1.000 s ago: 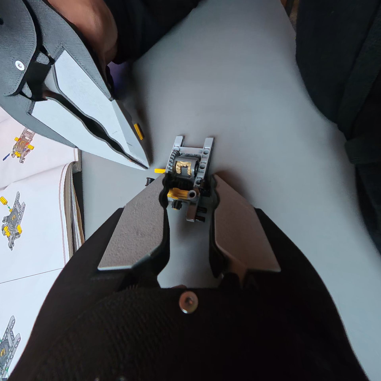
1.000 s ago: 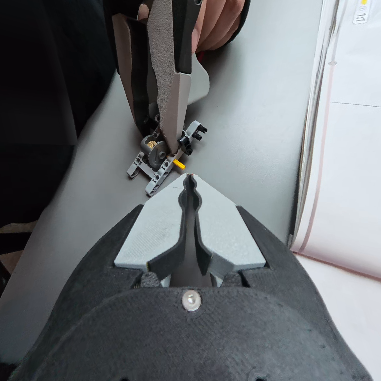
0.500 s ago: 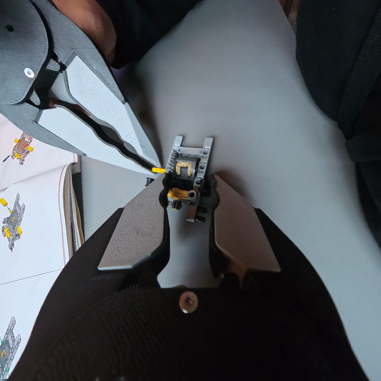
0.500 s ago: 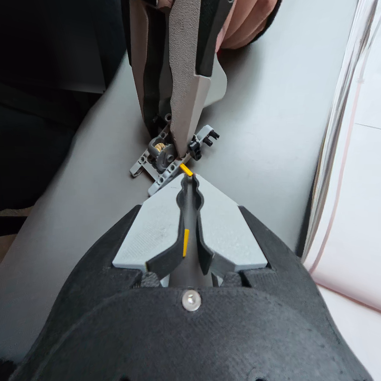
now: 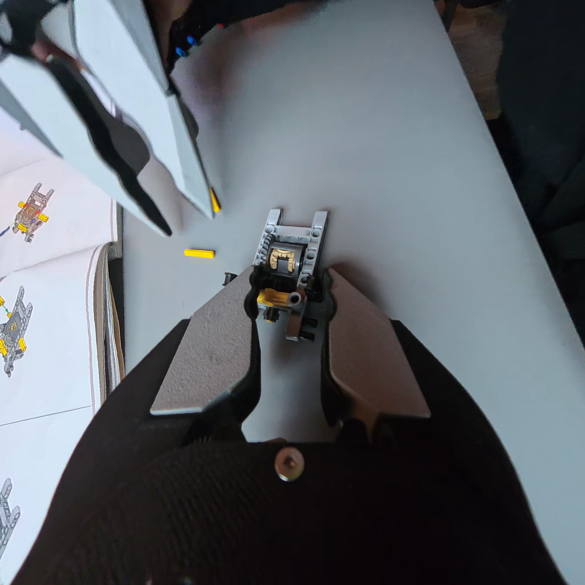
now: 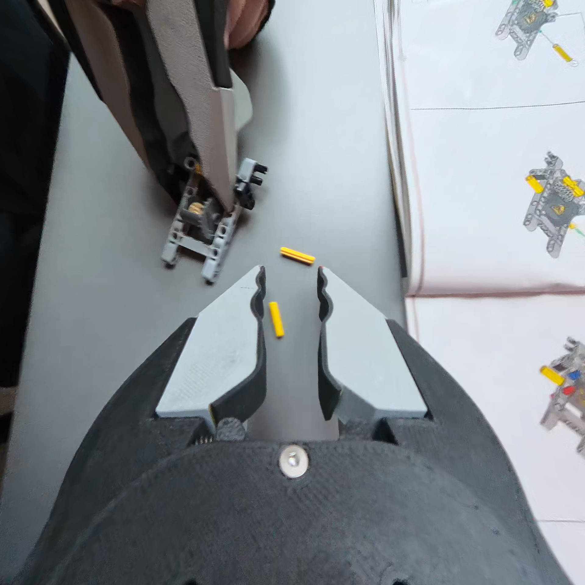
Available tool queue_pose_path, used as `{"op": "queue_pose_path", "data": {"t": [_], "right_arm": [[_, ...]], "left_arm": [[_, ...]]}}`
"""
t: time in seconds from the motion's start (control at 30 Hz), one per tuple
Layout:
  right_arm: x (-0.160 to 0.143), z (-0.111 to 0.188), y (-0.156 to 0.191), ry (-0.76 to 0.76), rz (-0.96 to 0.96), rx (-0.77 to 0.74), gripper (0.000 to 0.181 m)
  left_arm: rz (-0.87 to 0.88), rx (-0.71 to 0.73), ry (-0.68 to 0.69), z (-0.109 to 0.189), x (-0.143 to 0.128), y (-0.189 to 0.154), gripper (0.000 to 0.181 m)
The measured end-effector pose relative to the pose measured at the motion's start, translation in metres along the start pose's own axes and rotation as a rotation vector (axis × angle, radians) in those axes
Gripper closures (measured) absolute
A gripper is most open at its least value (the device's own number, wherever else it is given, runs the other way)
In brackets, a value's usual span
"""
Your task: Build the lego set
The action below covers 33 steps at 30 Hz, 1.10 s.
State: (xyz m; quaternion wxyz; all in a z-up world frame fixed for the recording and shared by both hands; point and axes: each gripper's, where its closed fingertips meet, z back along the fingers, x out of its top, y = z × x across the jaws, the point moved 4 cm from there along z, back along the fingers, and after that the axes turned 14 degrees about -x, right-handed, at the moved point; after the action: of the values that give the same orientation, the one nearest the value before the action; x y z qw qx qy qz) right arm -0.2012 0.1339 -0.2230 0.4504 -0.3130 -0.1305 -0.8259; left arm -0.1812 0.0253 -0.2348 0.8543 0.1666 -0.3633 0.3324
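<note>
Grey beams frame the small lego assembly [image 5: 289, 253], which sits on the grey tabletop [image 5: 380, 158] with a tan gear and a dark housing in its middle and a yellow piece at its near end. The left gripper [image 5: 286, 286] is clamped on that near end — its two fingers press against the sides of the build, black pins sticking out beside the right finger. In the right wrist view the same assembly [image 6: 202, 221] stands under the left gripper's tips.

The right gripper [image 6: 291, 272] hangs above the table with its fingers spread apart and nothing between them. Two loose yellow axles lie on the surface: one [image 6: 297, 255] just beyond its tips, between the assembly and the instruction booklet [image 6: 490, 190], and a second [image 6: 276, 319] under the gap of the fingers, near the left one. The booklet lies open along the table's edge — its pages carry coloured drawings of the build.
</note>
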Motion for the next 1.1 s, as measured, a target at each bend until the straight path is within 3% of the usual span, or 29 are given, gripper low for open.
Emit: {"op": "queue_pose_path", "data": {"t": [0.13,0.27,0.47,0.73,1.1], "right_arm": [[0.016,0.001,0.042,-0.120,-0.034,-0.036,0.165],[0.027,-0.011,0.060,-0.156,-0.088,-0.030,0.166],[0.023,-0.014,0.056,-0.171,-0.144,-0.033,0.181],[0.012,-0.010,0.054,-0.233,-0.196,-0.035,0.181],[0.014,-0.011,0.058,-0.243,-0.109,-0.102,0.181]], "left_arm": [[0.025,-0.003,0.006,0.000,0.001,-0.001,0.145],[0.046,-0.005,0.009,0.000,0.002,-0.001,0.145],[0.047,0.012,0.021,0.001,0.001,-0.002,0.144],[0.090,-0.004,-0.016,0.001,0.000,0.000,0.144],[0.101,-0.013,-0.035,0.003,0.001,0.000,0.146]]}}
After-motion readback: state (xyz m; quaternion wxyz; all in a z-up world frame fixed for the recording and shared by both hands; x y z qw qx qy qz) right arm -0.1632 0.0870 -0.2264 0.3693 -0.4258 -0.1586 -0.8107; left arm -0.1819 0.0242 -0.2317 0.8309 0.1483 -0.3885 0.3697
